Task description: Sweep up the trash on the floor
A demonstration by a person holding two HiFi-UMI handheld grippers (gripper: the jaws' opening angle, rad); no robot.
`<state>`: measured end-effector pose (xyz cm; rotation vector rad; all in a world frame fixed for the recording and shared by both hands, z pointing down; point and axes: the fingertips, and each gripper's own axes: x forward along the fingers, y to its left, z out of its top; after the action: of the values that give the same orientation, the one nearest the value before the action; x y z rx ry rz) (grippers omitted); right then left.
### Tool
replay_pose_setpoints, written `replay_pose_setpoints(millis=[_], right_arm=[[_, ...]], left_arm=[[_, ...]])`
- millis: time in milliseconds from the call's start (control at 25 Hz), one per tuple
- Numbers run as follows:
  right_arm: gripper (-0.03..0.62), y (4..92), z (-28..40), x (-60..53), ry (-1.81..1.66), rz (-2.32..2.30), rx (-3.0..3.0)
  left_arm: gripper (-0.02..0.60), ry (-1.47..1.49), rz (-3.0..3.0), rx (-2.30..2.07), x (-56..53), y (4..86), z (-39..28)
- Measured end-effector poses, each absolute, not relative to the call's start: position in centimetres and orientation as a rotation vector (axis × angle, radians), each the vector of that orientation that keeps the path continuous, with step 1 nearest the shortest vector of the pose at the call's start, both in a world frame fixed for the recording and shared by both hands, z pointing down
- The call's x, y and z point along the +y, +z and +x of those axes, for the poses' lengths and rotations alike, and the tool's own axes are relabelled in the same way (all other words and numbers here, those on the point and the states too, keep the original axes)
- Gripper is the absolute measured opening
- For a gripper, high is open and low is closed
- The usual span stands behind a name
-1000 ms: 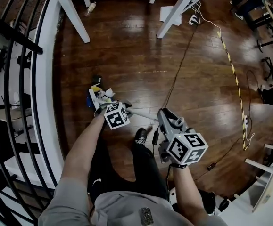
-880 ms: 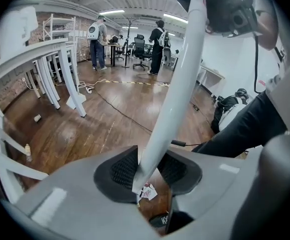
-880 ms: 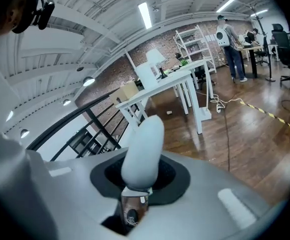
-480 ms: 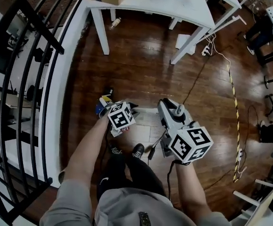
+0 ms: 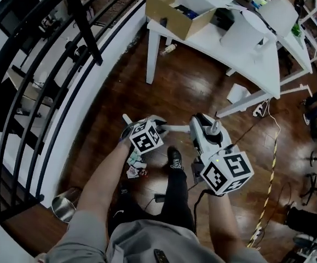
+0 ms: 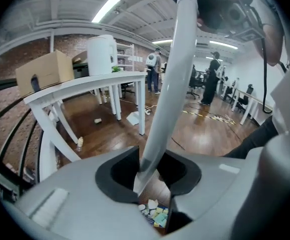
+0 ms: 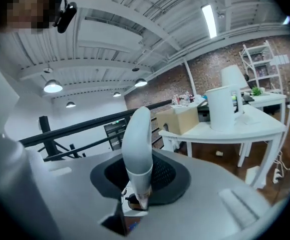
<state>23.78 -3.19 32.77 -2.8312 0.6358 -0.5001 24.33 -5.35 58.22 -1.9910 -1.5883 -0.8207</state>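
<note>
Gripping one white handle [image 5: 176, 129] from both ends. Left gripper [image 6: 147, 176] is clenched on the low end, its jaws having just been closing in on it. Right gripper [image 7: 138, 184] is clamped on the other end, with the rounded tip poking back past the pads.

Trash [image 6: 155, 215]: small yellow and white scraps, seen through the gap under the left jaws. They are heaped in what looks like a pan at the handle's foot, though the pan is mostly hidden. In the head view the heap sits just beside the person's shoe [image 5: 174, 158], above the floor [image 5: 191, 86].

Risks, as judged from here:
- The handle is smooth and round. If either grip is slack it can twist in the pads, tipping the pan and shedding scraps.
- Two grippers share one rod. If the hands move out of step, the load tilts and the light bits slide off the open edge.
- The person's legs are right under the load, so a knock from a knee would jolt it.
- The steel bin [image 5: 65, 204] stands low left, well apart from the heap and likely its destination. A fast swing that way could fling paper out.
- The railing [image 5: 87, 26] runs close along that side, and the handle could clip a bar.
- Farther off, a bottle [image 5: 169, 49] lies under the table [image 5: 246, 48] and is not yet gathered. It could be missed.
</note>
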Motion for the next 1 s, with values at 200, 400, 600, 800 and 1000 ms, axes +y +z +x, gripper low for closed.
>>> replay_pose_setpoints(millis=[200,400,600,800,1000], right_arm=[[0.06,34.4,32.6,-2.9,-0.495,-2.85,1.043],[0.06,38.6,38.1,-4.2,-0.584,-2.789,1.378],[0.061,40.8,39.6,-5.2,-0.611,-2.704,1.452],[0.061,42.0,36.4,-6.2,-0.686,-2.637,1.543],[0.063,42.3,32.0,-6.6,-0.715,-2.599,1.582]], left_arm=[[0.106,-0.838,-2.264,-1.363,-3.1,60.0,34.4],[0.107,-0.893,-2.512,-1.134,-3.1,64.2,40.5],[0.118,-0.933,-2.628,-1.01,-5.8,66.0,41.9],[0.12,-0.994,-2.653,-0.943,-7.2,67.0,38.1],[0.12,-1.01,-2.649,-0.911,-7.6,67.2,34.0]])
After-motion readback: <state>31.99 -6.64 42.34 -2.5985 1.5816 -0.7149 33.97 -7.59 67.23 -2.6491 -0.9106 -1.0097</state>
